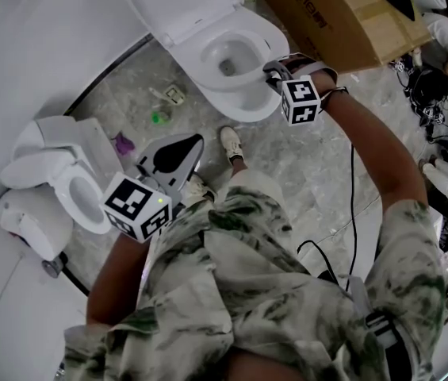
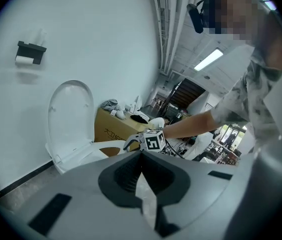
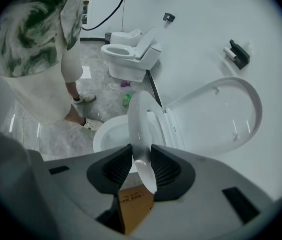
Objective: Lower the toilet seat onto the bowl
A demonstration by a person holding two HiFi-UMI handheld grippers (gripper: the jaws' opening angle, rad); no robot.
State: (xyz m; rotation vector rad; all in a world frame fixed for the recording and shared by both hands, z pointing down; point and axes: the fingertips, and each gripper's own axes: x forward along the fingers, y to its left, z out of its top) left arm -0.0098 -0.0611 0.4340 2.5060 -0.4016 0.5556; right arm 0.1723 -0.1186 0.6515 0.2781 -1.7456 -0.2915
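Right tongs [image 3: 140,156] clamp the tilted toilet seat [image 3: 138,115].
Bowl [image 3: 101,136] open beneath it; lid [image 3: 220,114] upright behind; left tongs [image 2: 141,154] pressed together.

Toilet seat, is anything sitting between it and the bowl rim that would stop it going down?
Nothing visible does. The toilet seat, held in the right gripper, stands tilted over the bowl, whose visible rim looks bare; the lid leans back behind it.

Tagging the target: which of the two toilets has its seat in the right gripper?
The toilet beside the cardboard box; the right gripper clamps its half-raised seat. The other toilet stands untouched.
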